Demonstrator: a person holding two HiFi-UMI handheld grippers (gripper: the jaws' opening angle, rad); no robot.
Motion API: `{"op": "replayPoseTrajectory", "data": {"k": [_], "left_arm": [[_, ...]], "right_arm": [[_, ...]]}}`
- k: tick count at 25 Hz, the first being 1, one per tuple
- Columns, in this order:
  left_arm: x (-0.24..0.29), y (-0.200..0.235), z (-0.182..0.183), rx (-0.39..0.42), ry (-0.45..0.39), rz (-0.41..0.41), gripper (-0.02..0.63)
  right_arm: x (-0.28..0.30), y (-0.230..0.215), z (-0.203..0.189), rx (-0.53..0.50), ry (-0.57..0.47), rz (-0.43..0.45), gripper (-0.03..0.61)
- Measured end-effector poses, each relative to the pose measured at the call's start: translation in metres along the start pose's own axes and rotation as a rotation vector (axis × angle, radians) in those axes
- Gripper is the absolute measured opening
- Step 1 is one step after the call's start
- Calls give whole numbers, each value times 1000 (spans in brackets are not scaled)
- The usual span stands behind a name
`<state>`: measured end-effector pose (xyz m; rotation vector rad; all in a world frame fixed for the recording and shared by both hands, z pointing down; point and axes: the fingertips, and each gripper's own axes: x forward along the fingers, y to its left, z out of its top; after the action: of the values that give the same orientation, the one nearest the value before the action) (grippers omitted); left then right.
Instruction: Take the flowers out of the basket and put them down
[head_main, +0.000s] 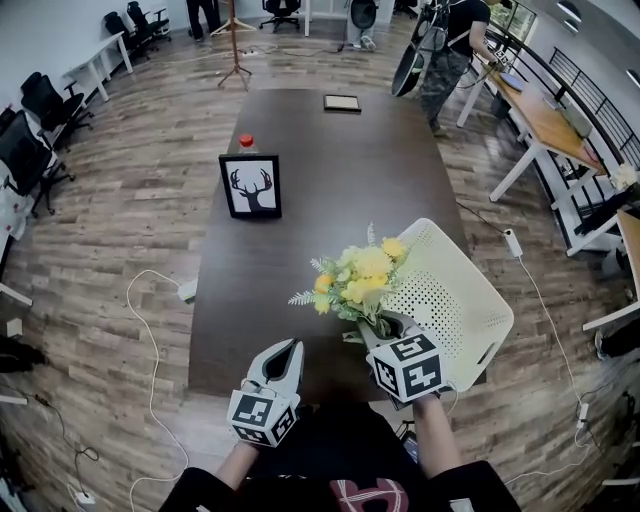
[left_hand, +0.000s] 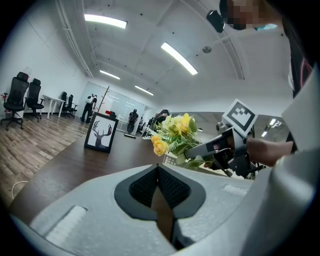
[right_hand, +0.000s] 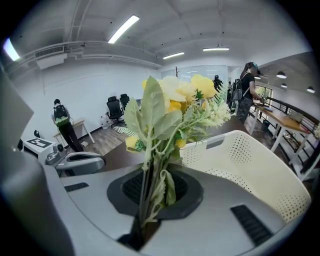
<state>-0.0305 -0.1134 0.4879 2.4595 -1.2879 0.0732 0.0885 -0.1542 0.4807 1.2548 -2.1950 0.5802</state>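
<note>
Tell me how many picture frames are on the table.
2. The deer picture stands upright on the left side; a second frame lies flat near the far end. None seems hidden.

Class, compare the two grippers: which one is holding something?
The right gripper: its jaws are clamped on the stems of the yellow flower bouquet. The left gripper has its jaws closed with nothing between them.
</note>
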Motion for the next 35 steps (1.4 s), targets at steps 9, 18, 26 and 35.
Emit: {"op": "replayPoseTrajectory", "data": {"k": [9, 18, 26, 35], "left_arm": [[-12, 19, 3, 1, -12, 26, 7], [-23, 38, 11, 7, -26, 45, 8], [-29, 55, 15, 15, -30, 50, 8], [-35, 69, 18, 6, -26, 52, 6]], "right_arm": [[21, 24, -5, -5, 18, 22, 37], [42, 43, -8, -7, 41, 41, 37], [65, 62, -17, -10, 70, 55, 37], [84, 72, -33, 0, 100, 58, 37]]}}
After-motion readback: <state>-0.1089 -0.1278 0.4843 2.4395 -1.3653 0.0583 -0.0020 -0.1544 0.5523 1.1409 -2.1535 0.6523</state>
